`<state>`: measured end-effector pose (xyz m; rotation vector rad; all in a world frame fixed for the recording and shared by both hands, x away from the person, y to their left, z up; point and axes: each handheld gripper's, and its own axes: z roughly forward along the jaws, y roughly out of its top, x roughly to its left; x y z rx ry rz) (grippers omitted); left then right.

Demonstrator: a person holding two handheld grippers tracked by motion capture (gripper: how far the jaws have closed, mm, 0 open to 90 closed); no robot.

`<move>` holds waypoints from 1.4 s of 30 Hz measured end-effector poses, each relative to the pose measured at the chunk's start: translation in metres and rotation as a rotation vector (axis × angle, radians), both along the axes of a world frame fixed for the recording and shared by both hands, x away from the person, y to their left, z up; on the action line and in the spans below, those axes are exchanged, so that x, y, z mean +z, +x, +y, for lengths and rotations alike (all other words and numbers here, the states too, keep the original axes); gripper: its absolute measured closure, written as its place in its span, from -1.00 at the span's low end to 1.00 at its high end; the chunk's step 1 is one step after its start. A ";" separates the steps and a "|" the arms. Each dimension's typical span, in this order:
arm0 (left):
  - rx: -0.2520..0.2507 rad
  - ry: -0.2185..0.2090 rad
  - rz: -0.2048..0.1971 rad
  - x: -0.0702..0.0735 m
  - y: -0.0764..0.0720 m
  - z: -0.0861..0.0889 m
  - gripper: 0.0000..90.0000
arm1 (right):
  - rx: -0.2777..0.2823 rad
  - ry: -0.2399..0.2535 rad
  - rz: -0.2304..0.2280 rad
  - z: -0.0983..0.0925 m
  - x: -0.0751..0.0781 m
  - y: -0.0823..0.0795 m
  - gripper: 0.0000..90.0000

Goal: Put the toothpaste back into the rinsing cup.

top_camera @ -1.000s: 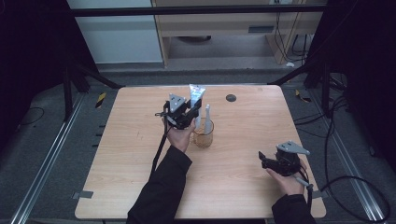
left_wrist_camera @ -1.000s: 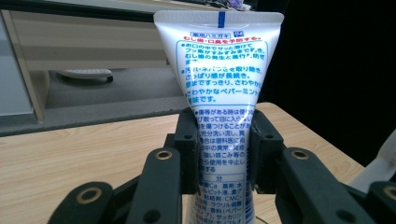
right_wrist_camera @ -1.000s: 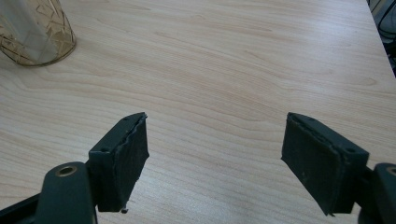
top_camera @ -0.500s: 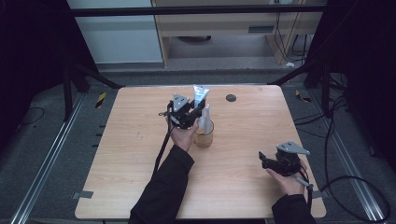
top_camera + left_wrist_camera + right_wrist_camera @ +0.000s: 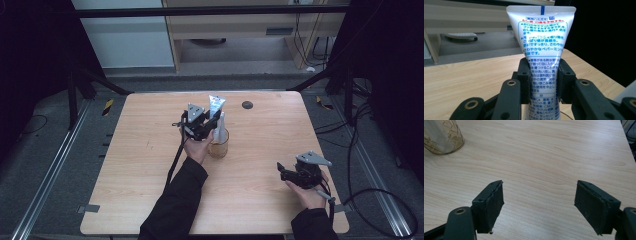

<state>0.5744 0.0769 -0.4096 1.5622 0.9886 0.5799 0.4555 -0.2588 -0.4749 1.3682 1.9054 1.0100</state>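
Observation:
A white toothpaste tube (image 5: 217, 106) (image 5: 541, 37) with blue print stands crimped end up. Its lower end reaches down into an amber glass cup (image 5: 219, 146) near the middle of the wooden table (image 5: 145, 195). My left gripper (image 5: 209, 123) (image 5: 541, 80) is shut on the tube's lower half, one pad on each side. My right gripper (image 5: 281, 172) (image 5: 539, 205) rests low over the table's front right, open, with bare wood between its pads. In the right gripper view the cup (image 5: 441, 137) sits at the far upper left.
A small dark round cap (image 5: 247, 105) lies on the table behind the cup. The table's right edge (image 5: 627, 145) runs close to my right gripper. Dark frame posts and cables stand around the table.
My left gripper has shifted slightly to the right with the tube, which now stands more upright over the cup. The right gripper has stayed where it was.

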 end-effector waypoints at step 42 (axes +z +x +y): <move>-0.083 0.145 0.095 -0.030 -0.016 0.010 0.20 | 0.004 0.002 0.001 0.003 0.001 0.000 -0.49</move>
